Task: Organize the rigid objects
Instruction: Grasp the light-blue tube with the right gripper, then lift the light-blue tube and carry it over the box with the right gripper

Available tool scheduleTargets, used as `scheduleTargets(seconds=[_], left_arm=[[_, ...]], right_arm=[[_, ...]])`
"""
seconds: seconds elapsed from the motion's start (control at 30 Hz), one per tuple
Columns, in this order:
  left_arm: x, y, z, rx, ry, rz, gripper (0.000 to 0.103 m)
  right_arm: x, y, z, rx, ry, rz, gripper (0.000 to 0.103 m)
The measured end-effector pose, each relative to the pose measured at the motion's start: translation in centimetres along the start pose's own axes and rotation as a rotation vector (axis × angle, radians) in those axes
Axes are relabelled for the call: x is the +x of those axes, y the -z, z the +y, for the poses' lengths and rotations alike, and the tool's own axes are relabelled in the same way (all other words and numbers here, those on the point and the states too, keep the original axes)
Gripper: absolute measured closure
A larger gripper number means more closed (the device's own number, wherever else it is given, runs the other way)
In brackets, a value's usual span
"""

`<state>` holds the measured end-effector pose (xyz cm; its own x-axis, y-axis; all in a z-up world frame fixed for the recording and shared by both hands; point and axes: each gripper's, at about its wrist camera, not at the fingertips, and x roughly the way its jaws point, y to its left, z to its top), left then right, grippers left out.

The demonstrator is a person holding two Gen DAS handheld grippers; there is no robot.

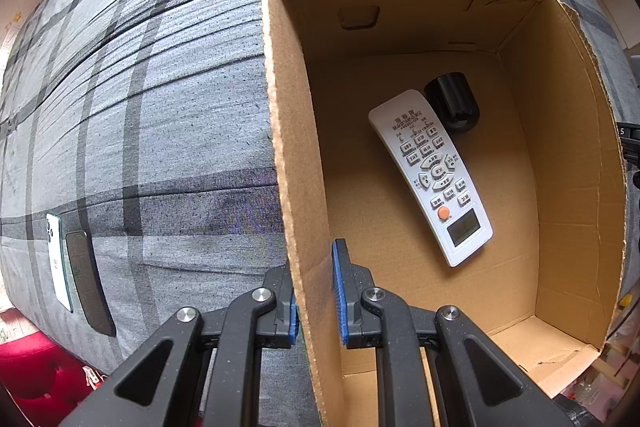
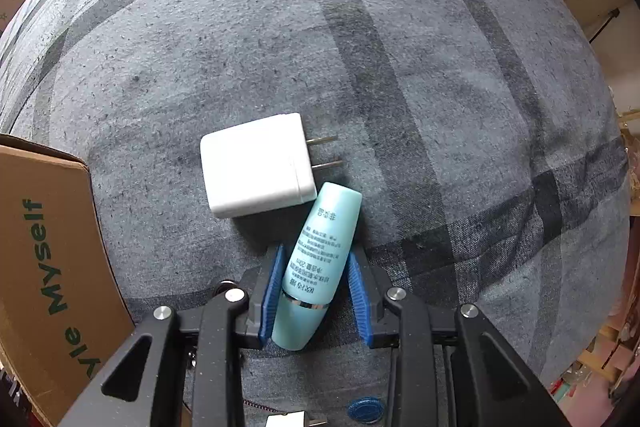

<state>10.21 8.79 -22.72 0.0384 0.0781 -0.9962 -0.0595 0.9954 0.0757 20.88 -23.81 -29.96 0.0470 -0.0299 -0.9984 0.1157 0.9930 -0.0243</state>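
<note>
Left gripper (image 1: 316, 297): your fingers straddle the near left wall of the cardboard box (image 1: 288, 155), one blue pad outside, one inside. The outer pad sits against the wall; a narrow gap shows between the wall and the inner pad, so you cannot tell whether the wall is truly pinched.
Box contents: a white remote control (image 1: 430, 175) lies face up on the floor of the box, its far end just beside a black cylindrical cap (image 1: 452, 101) lying on its side.
Outside the box: a white phone (image 1: 58, 259) and a dark flat remote (image 1: 88, 281) lie side by side on the grey plaid bedsheet (image 1: 160, 87), well to the left.
Right gripper (image 2: 316, 291): your jaws stand partly apart around a teal tube (image 2: 316, 263) lying on the sheet. The left pad touches the tube; the right pad stands a little clear of it, so nothing is clamped.
Tube's neighbours: its far end touches a white charger plug (image 2: 256, 165), prongs pointing right.
Box in right view: its printed outer wall (image 2: 44, 267) stands at the left edge.
</note>
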Motion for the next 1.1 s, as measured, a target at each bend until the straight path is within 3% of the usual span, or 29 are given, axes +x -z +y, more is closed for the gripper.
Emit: scheduleTargets(seconds=[0.1,0.47,1.1], left_arm=[[0.0,0.0,-0.1,0.002,-0.001,-0.001,0.088],[-0.3,0.0,-0.2,0.005,-0.003,-0.008,0.088],[-0.4,0.0,-0.1,0.004,0.001,-0.016,0.088]], right_arm=[[-0.9,0.0,-0.5,0.006,-0.001,-0.004,0.076],[-5.4,0.9,-1.3,0.005,-0.025,-0.049,0.076],[-11.3,1.8,1.8,-0.11,-0.073,-0.144,0.076]])
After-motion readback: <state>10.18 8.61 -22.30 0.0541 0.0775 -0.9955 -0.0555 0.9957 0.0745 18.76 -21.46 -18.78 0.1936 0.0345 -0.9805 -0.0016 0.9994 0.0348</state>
